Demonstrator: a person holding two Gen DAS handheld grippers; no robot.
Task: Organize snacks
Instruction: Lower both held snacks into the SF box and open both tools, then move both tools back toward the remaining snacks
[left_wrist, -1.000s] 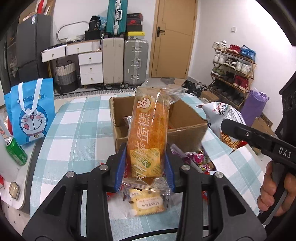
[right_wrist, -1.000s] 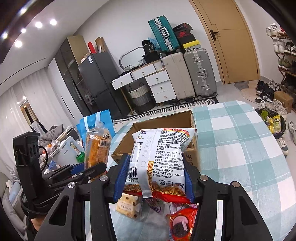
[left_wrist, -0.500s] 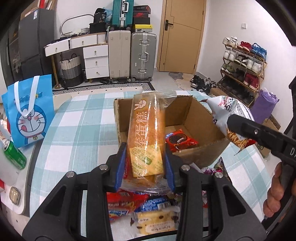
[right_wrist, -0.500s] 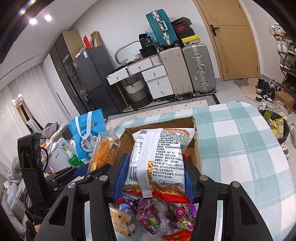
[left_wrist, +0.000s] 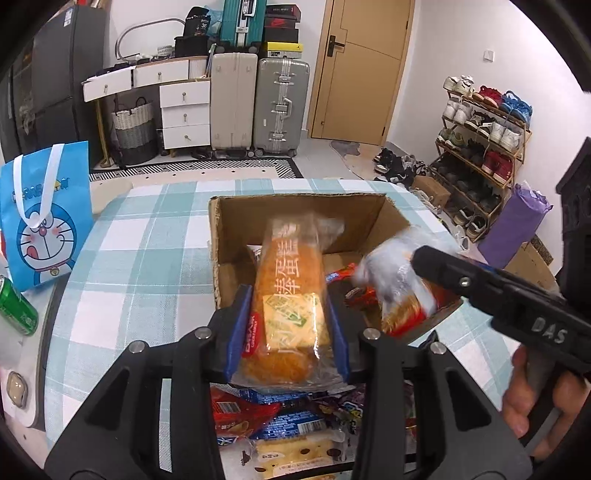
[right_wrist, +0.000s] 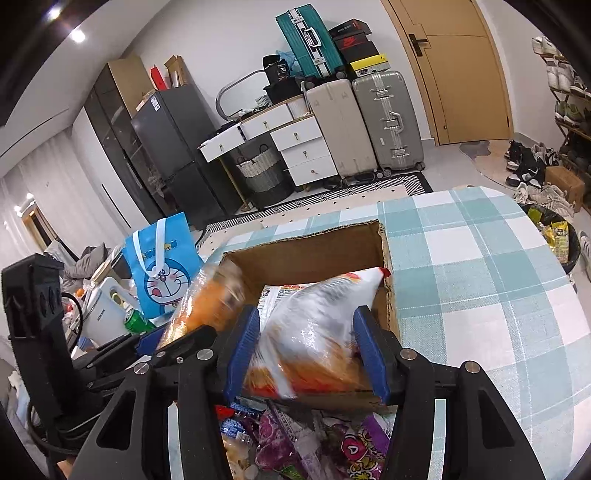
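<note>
Left-wrist view first: my left gripper (left_wrist: 288, 332) has its blue pads clamped on both sides of the orange cake loaf (left_wrist: 291, 295), a long clear-wrapped pack with a yellow label. I hold it tilted forward, its far end leaning over the near wall of the cardboard box (left_wrist: 229, 218) and reaching into the opening. Inside the box, beyond the loaf, I can make out a red wrapped snack on the floor of it. On the near side of the box, under my fingers, loose snacks (left_wrist: 280, 424) lie heaped on the checked tablecloth (left_wrist: 147, 251): a red pack, a blue one, a yellow biscuit pack. To the right of the box a hand (left_wrist: 532, 398) grips the handle of my right gripper, whose load shows blurred above the box's near right corner.

From the right wrist, my right gripper (right_wrist: 306, 350) has the white noodle bag (right_wrist: 317, 325) between its blue pads. The jaws have just been opening a little; the left pad lies against the bag, but the bag is blurred and I cannot tell whether the right pad presses it. The bag hangs over the box's near wall, its top inside the opening. Left of the box stand a blue cartoon gift bag (right_wrist: 162, 266) and a green can (right_wrist: 136, 321), near each other at the table's edge.
</note>
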